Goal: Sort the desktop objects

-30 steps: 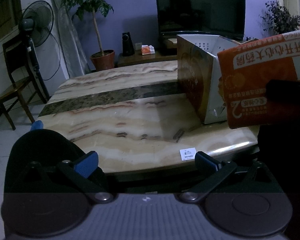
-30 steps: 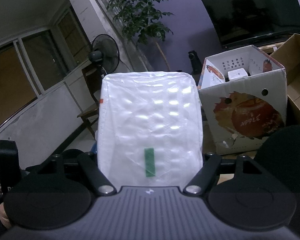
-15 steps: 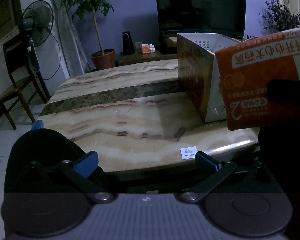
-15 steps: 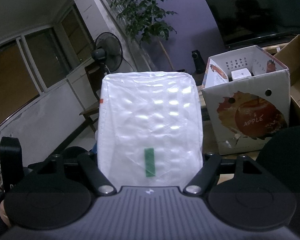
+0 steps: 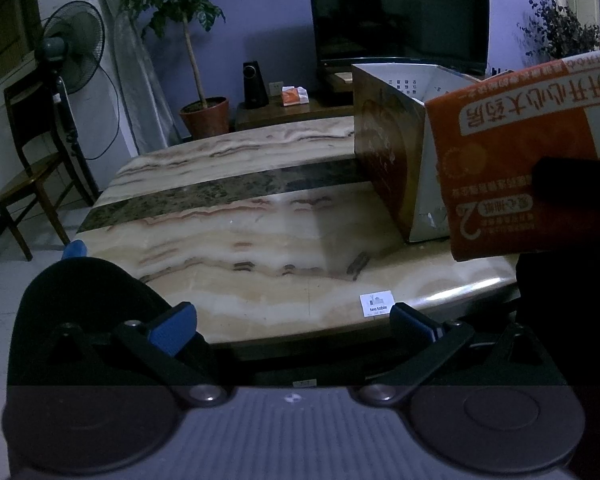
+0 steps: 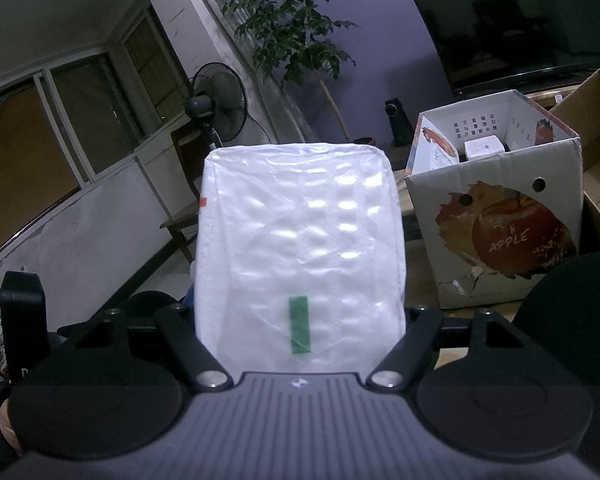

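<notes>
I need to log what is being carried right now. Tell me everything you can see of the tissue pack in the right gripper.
The tissue pack is a soft rectangular block in glossy, crinkled plastic wrap. Its top is white with a green strip; the side seen from the left wrist is orange and white with printed characters. The right gripper clamps it between its jaws, in the air, near the apple box, not touching it.

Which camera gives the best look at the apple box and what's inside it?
The right wrist view: the apple box shows its printed front, open top and a small white box inside. The left wrist view shows only its shaded side, partly behind the orange tissue pack.
</notes>
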A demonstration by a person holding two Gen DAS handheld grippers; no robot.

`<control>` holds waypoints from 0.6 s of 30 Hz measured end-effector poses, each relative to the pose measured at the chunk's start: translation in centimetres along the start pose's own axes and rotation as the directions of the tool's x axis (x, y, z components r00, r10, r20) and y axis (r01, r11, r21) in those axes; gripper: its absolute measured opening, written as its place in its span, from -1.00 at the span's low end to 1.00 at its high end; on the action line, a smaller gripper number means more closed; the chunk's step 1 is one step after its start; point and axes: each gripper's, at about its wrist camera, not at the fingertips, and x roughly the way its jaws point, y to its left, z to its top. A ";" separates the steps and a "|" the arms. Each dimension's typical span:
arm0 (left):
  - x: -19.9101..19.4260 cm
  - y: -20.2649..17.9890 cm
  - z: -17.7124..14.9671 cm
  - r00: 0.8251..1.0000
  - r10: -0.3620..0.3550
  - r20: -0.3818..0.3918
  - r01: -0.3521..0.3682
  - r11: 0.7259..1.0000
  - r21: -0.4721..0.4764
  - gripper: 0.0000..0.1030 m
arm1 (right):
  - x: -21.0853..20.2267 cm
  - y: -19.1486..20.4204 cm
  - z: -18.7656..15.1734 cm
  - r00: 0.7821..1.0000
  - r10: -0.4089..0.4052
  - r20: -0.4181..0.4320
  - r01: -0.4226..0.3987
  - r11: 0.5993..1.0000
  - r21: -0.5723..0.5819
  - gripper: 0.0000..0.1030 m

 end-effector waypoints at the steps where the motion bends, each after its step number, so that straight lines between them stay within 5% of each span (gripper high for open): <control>1: 0.0 0.0 0.0 1.000 0.000 0.000 0.000 1.000 0.000 0.98 | 0.0 0.0 0.0 1.000 0.000 0.000 0.000 1.000 0.000 0.49; 18: 0.1 -0.3 -0.1 1.000 0.002 -0.004 -0.002 1.000 0.004 0.98 | 0.1 0.1 0.0 1.000 0.009 -0.007 -0.009 1.000 -0.002 0.49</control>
